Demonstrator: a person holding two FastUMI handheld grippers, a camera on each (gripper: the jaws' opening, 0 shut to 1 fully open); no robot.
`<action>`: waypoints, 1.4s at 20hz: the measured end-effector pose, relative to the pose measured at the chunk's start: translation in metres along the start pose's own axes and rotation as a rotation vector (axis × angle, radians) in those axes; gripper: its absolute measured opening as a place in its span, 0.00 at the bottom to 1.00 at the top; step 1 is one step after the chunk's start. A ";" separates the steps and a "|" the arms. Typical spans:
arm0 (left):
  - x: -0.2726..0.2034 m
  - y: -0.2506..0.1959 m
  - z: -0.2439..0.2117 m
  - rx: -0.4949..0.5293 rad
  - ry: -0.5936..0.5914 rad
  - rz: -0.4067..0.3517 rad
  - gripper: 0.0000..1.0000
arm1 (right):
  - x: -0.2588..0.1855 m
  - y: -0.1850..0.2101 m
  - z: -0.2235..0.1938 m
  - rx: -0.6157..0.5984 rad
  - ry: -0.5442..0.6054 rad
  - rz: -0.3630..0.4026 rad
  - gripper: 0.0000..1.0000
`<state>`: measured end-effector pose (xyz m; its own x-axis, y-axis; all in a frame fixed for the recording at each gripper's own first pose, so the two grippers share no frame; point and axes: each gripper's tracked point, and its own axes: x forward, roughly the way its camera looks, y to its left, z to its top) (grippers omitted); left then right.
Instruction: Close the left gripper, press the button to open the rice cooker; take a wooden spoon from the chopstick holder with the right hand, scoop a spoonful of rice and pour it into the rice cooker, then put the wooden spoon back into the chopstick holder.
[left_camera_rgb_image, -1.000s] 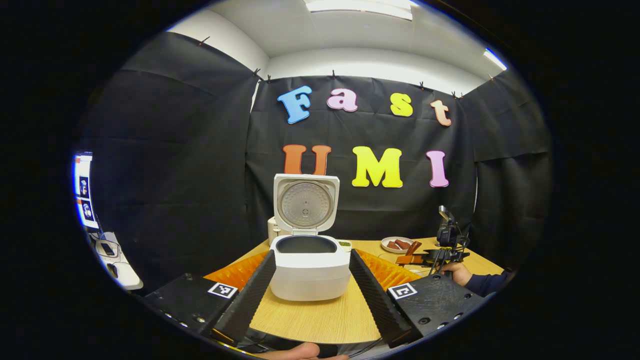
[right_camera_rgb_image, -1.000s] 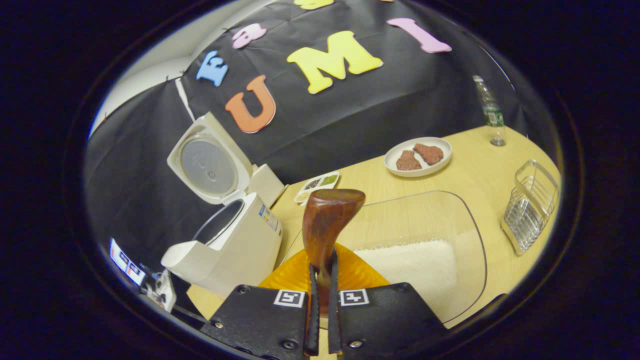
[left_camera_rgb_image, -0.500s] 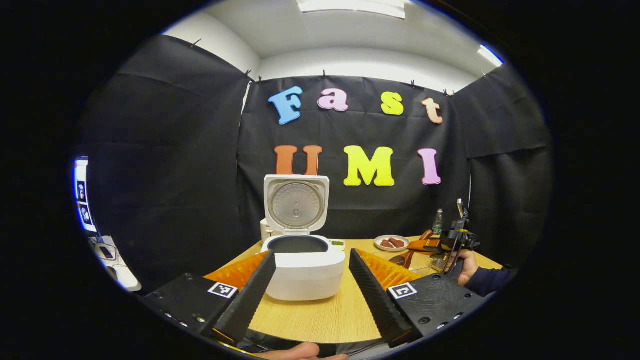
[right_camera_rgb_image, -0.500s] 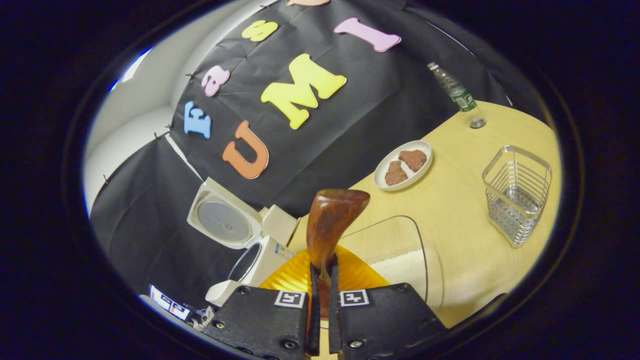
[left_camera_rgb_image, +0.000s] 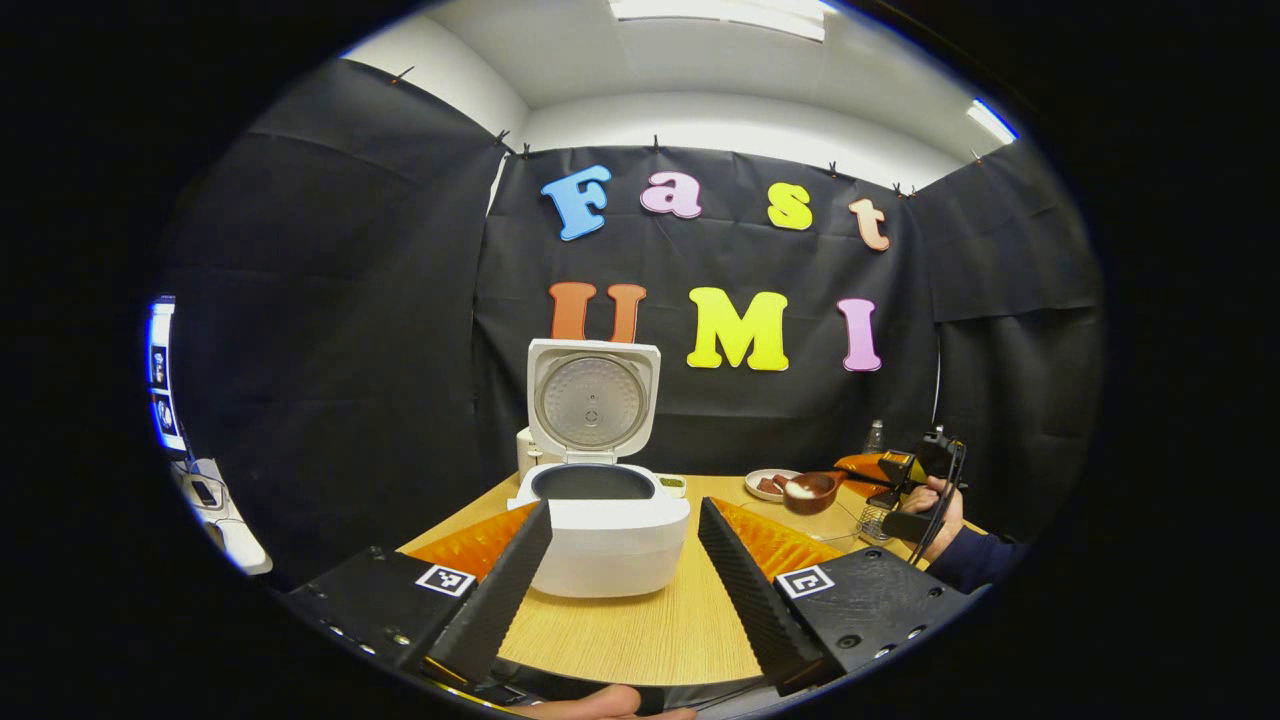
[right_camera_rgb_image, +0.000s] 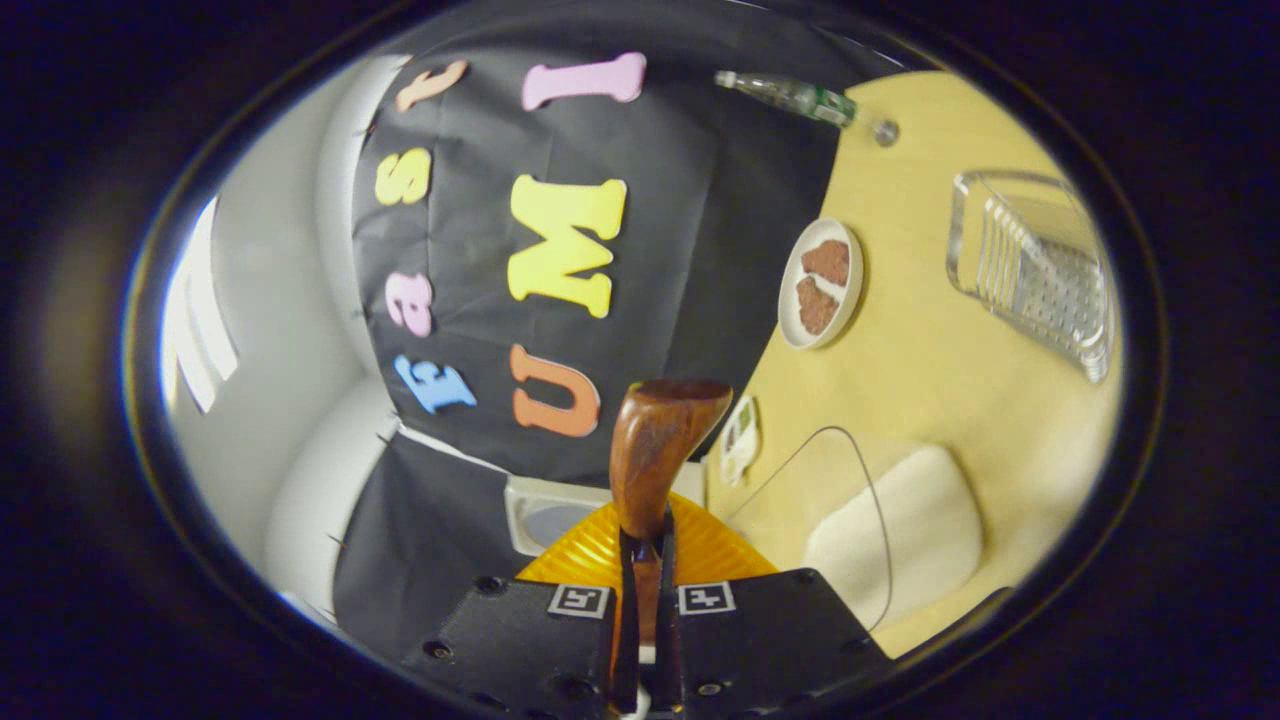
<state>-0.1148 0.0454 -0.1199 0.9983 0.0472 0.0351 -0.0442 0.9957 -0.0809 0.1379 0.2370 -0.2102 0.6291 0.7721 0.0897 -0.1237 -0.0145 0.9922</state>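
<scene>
**A:** Where do things stand?

**B:** The right tool has its two fingers clamped on the handle of the wooden spoon, whose bowl sticks out ahead of them. From the left tool's camera, that bowl looks loaded with white rice. The rice cooker stands with its lid up and the dark pot exposed, straight ahead of the left tool, whose fingers are wide apart and hold nothing.

**A:** So the carry is the step in hand. How should it go?

**B:** I'd keep the bowl level until it's over the pot's mouth, then roll the wrist slowly so the grains fall inside, not on the white rim. The right gripper view is strongly rolled, so a spill looks like the main risk.

**A:** And around it?

**B:** A pale wooden bench inside black cloth walls, with ceiling lights above. Ahead of the right tool sit the clear rice tray, a plate of brown pieces, the wire chopstick holder, and a bottle farthest off.
</scene>
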 end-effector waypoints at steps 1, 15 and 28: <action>0.001 0.003 0.000 -0.005 0.001 0.005 0.94 | 0.001 0.001 0.007 0.023 -0.019 0.012 0.11; -0.004 0.037 0.008 0.001 -0.014 0.011 0.94 | 0.076 0.030 -0.050 -0.083 0.055 -0.052 0.11; -0.024 0.064 0.038 0.018 -0.082 0.015 0.94 | 0.222 0.071 -0.162 -0.557 0.135 -0.179 0.12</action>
<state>-0.1428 0.1112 -0.0881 0.9910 0.0675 0.1155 -0.0604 0.9961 -0.0640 0.1443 0.5108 -0.1335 0.5788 0.8061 -0.1229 -0.4315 0.4307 0.7927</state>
